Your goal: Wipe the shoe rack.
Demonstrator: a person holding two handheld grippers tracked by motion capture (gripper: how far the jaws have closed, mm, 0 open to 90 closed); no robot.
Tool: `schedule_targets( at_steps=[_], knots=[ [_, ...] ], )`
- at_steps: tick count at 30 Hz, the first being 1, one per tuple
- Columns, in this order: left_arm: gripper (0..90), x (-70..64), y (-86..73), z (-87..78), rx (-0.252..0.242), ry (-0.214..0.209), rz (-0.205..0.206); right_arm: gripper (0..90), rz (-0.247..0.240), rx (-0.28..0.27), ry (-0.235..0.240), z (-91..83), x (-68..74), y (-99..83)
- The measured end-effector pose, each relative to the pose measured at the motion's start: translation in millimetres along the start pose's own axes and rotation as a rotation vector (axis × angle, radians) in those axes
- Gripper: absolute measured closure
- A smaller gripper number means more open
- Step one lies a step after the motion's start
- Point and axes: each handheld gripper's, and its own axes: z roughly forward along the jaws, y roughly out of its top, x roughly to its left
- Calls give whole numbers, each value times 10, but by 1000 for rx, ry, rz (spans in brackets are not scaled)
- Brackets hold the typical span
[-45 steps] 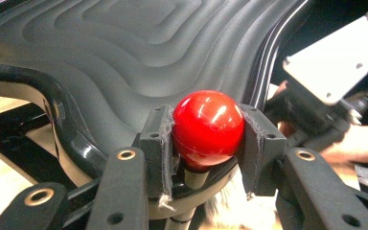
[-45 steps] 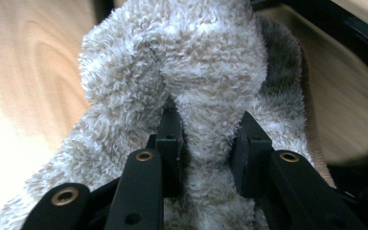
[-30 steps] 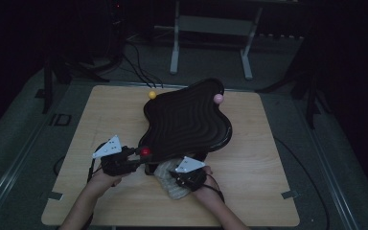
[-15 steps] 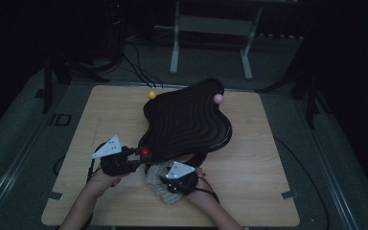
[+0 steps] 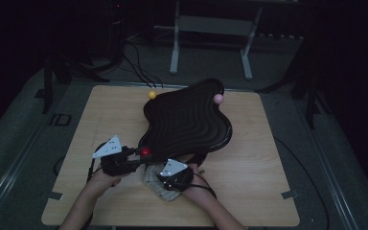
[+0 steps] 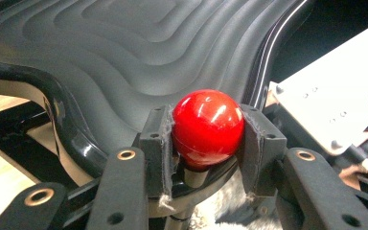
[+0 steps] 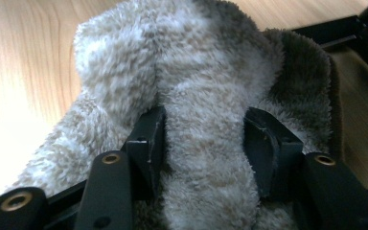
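Clamping a red ball (image 6: 207,127), the left gripper (image 6: 206,143) shows no writing.

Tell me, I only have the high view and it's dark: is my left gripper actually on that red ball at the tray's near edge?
Observer: Yes. In the left gripper view both pads press the red ball from its two sides.
Operator: What's the ball fixed to?
Observer: A short post beneath it, at the rim of the black wavy tray.
Operator: And my right gripper?
Observer: The right gripper pinches a fold of the beige fluffy cloth lying on the wooden table.
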Motion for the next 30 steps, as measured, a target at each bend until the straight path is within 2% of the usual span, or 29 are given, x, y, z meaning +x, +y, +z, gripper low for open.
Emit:
schedule_targets(
  at_steps=[4,7,11,13,15,16,19,21,26,30],
  knots=[
    [597,5,-5,0,-3,-1,-6,499,-19,-1,-14,54,46,48],
    [597,5,-5,-3,-3,-1,-5,526,-6,-8,6,19,1,-4],
    [597,0,-2,-6,1,2,-2,532,-6,-3,2,-75,-67,-105],
    [597,-1,-1,-5,2,1,-2,531,9,-6,-1,-202,-182,-258],
    [597,-1,-2,-5,1,2,-3,531,12,-5,-2,-244,-222,-303],
    [597,1,-2,-3,1,0,-3,530,35,0,-3,-314,-277,-377],
    [597,-1,-2,-2,0,0,-2,530,55,0,-15,-337,-275,-401],
    [597,8,-4,1,-2,-5,-4,528,37,5,-33,-300,-226,-358],
    [597,9,-6,1,-3,-7,-6,531,8,7,-11,-167,-142,-202],
    [597,11,-5,1,-3,-7,-5,529,-32,9,0,14,2,8]
  ],
)
